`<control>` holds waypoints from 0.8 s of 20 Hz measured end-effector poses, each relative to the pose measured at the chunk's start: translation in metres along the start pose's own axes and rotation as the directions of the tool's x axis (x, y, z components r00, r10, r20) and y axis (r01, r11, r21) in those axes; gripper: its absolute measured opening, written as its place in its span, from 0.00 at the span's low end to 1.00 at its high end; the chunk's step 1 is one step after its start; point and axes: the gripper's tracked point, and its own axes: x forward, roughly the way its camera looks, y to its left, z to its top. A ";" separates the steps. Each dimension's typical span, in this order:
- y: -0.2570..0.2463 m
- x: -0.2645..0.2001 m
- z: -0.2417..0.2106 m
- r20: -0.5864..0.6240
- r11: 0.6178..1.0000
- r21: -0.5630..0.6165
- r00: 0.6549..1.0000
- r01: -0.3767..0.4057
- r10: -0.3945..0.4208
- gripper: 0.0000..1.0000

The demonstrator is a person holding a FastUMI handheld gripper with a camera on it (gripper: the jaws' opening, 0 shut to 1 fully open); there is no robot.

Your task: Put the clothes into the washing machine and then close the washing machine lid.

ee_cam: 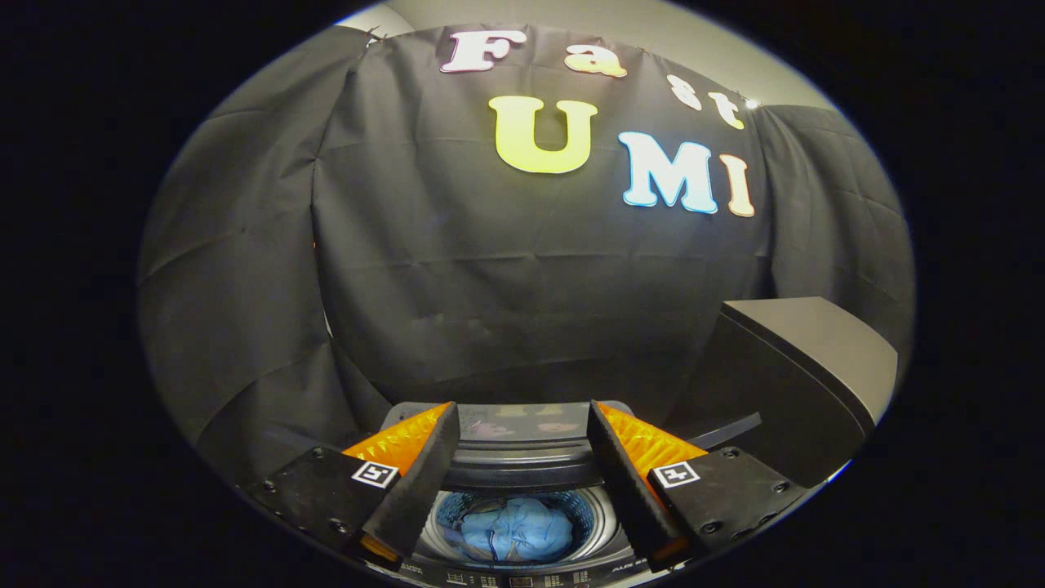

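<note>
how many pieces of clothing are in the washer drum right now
1 that I can tell: a crumpled blue garment in the drum of the washing machine, seen between the open gripper fingers. More could be bunched or hidden underneath.

Gripper view: the camera rides just behind the gripper (519,445) and looks forward along its two spread fingers (416,474), tilted slightly down. It sits above and near the front edge of the washing machine (522,465), close enough that the open drum with the blue clothes (516,529) lies between the fingers. Beyond, it faces the raised lid (522,420), a grey box (804,367) at the right and the booth's black cloth wall (506,286).
</note>
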 end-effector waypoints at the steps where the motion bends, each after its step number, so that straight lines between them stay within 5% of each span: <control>1: 0.001 -0.001 -0.009 -0.019 1.000 -0.007 1.000 0.001 -0.001 0.97; 8: 0.008 -0.010 -0.060 -0.068 0.999 -0.032 0.998 0.016 -0.018 0.99; 16: 0.002 -0.040 -0.039 0.001 0.998 -0.066 1.000 0.008 -0.008 0.99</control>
